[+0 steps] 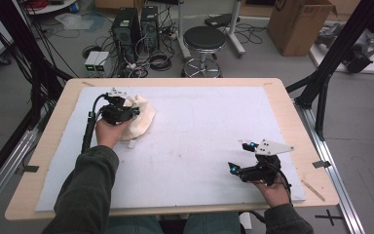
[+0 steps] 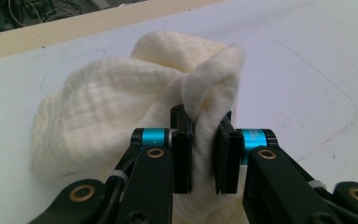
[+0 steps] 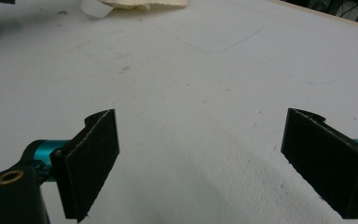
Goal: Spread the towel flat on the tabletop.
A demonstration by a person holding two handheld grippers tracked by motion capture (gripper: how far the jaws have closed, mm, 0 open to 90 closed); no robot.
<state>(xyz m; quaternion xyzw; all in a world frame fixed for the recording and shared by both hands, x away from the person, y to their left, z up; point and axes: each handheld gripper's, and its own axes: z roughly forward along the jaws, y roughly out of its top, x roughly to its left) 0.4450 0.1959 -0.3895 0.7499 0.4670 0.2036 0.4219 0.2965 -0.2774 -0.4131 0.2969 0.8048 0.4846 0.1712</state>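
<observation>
A cream waffle-weave cloth (image 1: 140,118) lies bunched at the back left of the white mat. My left gripper (image 1: 126,111) is shut on a fold of the cloth (image 2: 121,98), which rises pinched between the two black jaws of that gripper (image 2: 205,158). At the front right of the mat, my right gripper (image 1: 239,157) is held open above bare mat, nothing between its pads (image 3: 93,161). In the right gripper view, an edge of the cloth (image 3: 140,4) and its white label show at the top.
The white mat (image 1: 195,131) covers most of the wooden table (image 1: 282,90). Beyond the table's far edge stand a black stool (image 1: 204,41), computer towers (image 1: 134,27) with cables, and a cardboard box (image 1: 299,24).
</observation>
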